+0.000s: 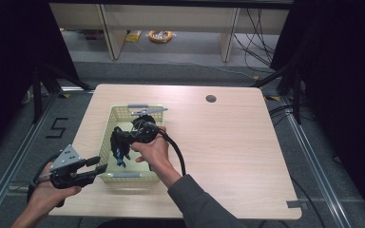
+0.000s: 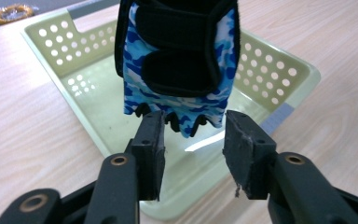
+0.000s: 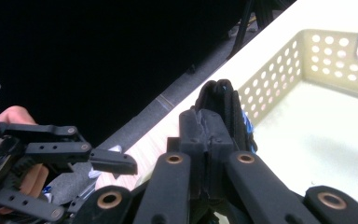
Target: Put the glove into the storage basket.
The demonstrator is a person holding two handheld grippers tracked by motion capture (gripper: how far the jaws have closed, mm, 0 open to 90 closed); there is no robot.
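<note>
- Right now the right tool point(image 1: 123, 142) is clamped on the top edge of a blue camouflage glove point(image 2: 177, 60) with black straps, holding it so that it hangs over the pale green perforated basket point(image 1: 105, 142); in the right gripper view its jaws are pressed together on the folded dark fabric point(image 3: 219, 105)
- The glove's lower fringe dangles above the basket floor, not resting on it as far as the left gripper view shows
- The left tool point(image 2: 193, 140) has its jaws apart, with nothing between the pads; the glove's hem hangs just beyond and slightly above them, close but not touching
- In the high view the left tool point(image 1: 92, 166) sits at the near left corner of the basket, over the edge of the wooden surface point(image 1: 228, 142), pointing toward the glove
- The step in hand looks like a handover or a two-handed hold: one tool carries the glove while the other stands freed next to it
- My judgement is that the next move is either to lower the glove into the basket and let go, or to bring the left tool forward onto the hem
- If the left tool is to take hold, it needs to advance a little and rise, so the pads straddle the fringe before closing
- If the glove is to be dropped, the right tool should sink first, since a release from this height may leave the fabric draped across the rim
</note>
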